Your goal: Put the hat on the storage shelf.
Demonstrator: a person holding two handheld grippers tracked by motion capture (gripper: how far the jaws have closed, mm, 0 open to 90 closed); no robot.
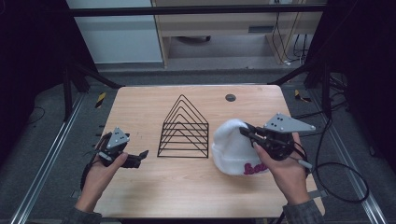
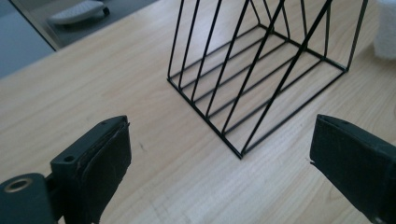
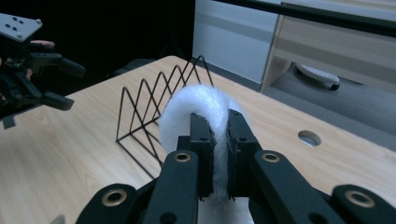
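A white knit hat (image 1: 233, 147) with pink lettering lies at the right of the wooden table (image 1: 187, 182). My right gripper (image 1: 247, 133) is shut on its fabric, and the fluffy white hat (image 3: 196, 107) bulges up between and above the two black jaws. A black wire rack (image 1: 183, 128) of triangular frames stands at the table's middle. At the left my left gripper (image 1: 140, 156) is open with nothing between its jaws. In the left gripper view the wire rack (image 2: 261, 70) stands just ahead of the wide-apart pads (image 2: 109, 158).
A round cable hole (image 1: 230, 97) sits near the table's far edge. Cables trail off the right side of the table. Metal rails run along the floor on both sides. My left gripper (image 3: 56, 86) shows far left in the right gripper view.
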